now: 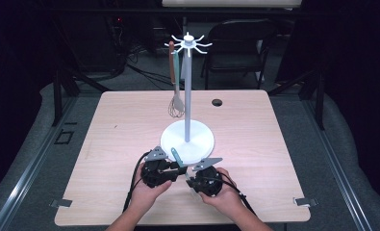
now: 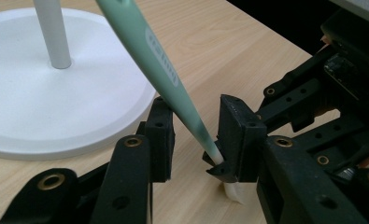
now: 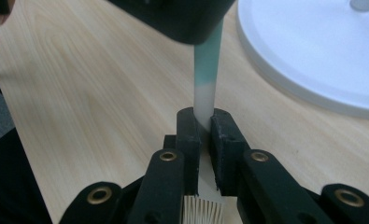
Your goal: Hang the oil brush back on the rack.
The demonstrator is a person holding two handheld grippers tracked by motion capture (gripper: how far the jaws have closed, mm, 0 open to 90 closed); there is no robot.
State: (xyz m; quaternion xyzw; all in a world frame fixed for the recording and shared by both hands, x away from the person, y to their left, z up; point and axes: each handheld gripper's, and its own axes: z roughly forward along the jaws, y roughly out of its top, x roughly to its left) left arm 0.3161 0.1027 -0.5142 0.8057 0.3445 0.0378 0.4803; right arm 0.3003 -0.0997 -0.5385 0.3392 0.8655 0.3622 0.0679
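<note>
Both claws are working one green-handled brush (image 2: 159, 60) just in front of the white stand base (image 1: 199, 144), on the side of that base nearest us. Our right claw (image 3: 203, 122) is clamping the brush's pale neck between its two black pads, and we are seeing cream bristles (image 3: 202, 210) fanning out behind those pads, away from the base. Our left claw (image 2: 196, 126) is sitting with its jaws part-way apart around the green handle; the handle is running up between them, leaning close to the left-hand pad, but we cannot tell whether either pad is pressing on it. From the high view we are seeing the left claw (image 1: 159, 171) and the right claw (image 1: 204, 179) almost touching each other at the base's near edge, with the green handle tip (image 1: 177, 156) sticking up over the rim of the base. A whisk (image 1: 176, 105) and a green-handled utensil (image 1: 176, 65) are hanging from the hooks atop the stand's pole (image 1: 187, 91), above the far side of the base. All of it is resting on the light wooden surface (image 1: 120, 130).
</note>
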